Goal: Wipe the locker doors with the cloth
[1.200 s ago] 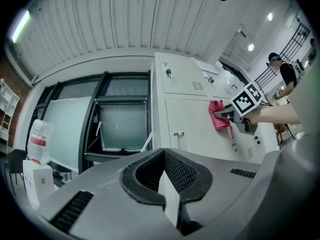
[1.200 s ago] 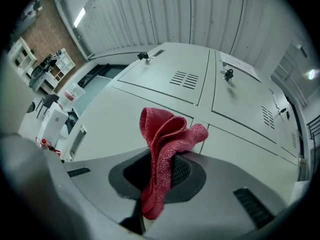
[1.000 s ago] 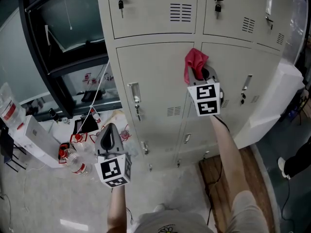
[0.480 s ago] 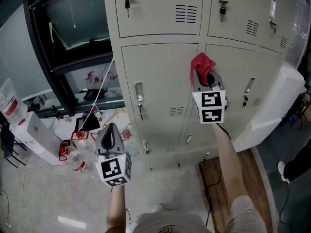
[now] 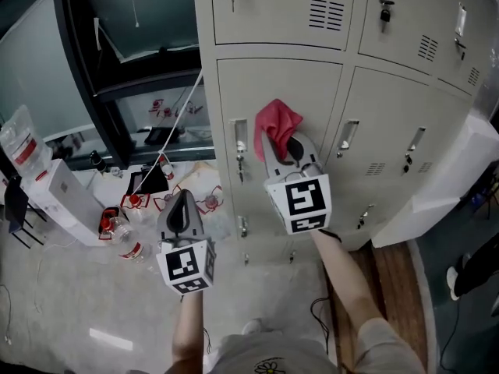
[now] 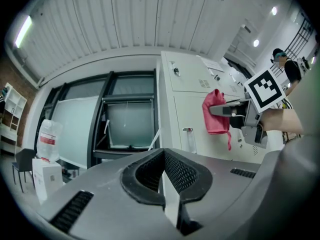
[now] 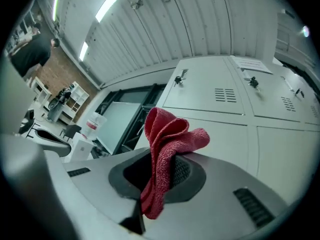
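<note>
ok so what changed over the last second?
The right gripper carried the red cloth leftward, from the seam between two lower doors onto the left lower locker door, closer to its handle. The head view's framing shifted too. Unchanged: the right jaws stay clamped on the cloth; the left gripper stays shut, empty and low, off the lockers.

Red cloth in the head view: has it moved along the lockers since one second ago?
Yes. The cloth in the right gripper went left, from the seam between two lower doors toward the handle of the left door.
</note>
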`<action>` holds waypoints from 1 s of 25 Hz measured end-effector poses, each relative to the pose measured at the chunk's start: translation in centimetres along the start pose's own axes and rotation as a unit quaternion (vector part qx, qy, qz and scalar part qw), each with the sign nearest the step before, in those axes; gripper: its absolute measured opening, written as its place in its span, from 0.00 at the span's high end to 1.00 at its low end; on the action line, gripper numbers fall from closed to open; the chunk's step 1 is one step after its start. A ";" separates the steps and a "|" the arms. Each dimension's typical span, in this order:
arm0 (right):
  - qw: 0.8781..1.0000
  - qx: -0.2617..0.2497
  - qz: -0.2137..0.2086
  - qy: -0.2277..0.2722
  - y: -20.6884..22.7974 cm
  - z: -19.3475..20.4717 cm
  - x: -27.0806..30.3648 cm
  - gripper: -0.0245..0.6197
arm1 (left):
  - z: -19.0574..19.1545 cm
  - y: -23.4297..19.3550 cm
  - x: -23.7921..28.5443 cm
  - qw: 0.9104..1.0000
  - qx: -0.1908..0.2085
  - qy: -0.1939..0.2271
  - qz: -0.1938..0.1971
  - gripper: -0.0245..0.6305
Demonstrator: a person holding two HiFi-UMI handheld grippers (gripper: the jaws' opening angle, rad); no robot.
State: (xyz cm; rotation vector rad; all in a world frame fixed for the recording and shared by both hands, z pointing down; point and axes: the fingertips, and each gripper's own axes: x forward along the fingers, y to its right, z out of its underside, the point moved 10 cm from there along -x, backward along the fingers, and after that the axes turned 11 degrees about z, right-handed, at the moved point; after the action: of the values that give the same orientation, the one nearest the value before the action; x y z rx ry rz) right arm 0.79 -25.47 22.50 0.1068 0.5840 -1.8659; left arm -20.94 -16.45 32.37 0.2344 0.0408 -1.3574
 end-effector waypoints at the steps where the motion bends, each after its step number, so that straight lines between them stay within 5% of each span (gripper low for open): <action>1: 1.000 0.001 -0.010 0.000 -0.9 0.2 0.4 0.92 | 0.1 -0.2 -0.2 1.000 0.000 -0.001 -0.004 0.94; 9: 0.998 -0.011 -0.066 -0.007 -5.9 2.1 4.1 0.92 | 0.7 -1.8 -1.6 0.999 -0.002 -0.011 -0.034 0.94; 25: 0.996 -0.056 -0.059 -0.048 -7.0 4.8 7.4 0.92 | 0.9 -3.2 -2.3 0.998 0.000 -0.016 -0.056 0.94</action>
State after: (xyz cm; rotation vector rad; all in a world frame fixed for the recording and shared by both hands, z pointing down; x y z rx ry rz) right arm -7.35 -32.17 26.48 -0.0918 0.6383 -1.9366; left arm -24.64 -15.00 33.14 0.2126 0.0285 -1.4716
